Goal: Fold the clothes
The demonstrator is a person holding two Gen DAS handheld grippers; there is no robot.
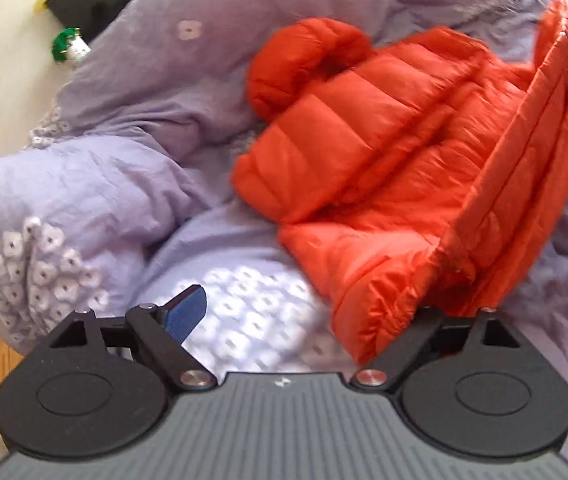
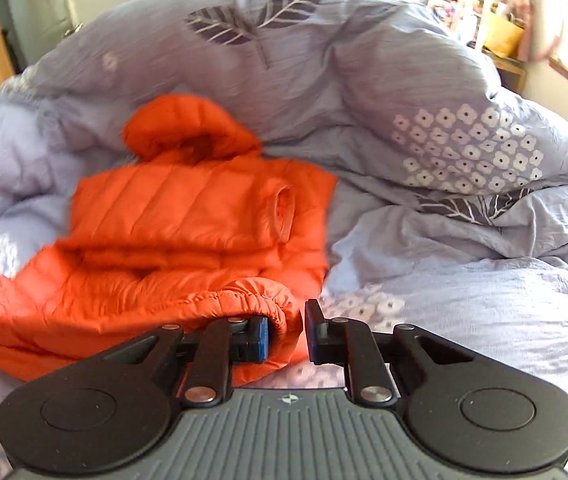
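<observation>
One orange puffer jacket (image 2: 187, 216) lies on one lilac duvet (image 2: 404, 80); two grippers, left gripper (image 1: 316, 312) and right gripper (image 2: 287, 334), one green-topped bottle (image 1: 71, 45).

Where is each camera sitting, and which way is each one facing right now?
Left wrist: on the left gripper, angled down at the orange puffer jacket on the lilac duvet; its wide-open fingers show, one hidden by jacket fabric.
Right wrist: on the right gripper, angled down across the bed; its fingers pinch the jacket's elastic hem.
Shared: both see the jacket, its hood and the flowered duvet.
</observation>
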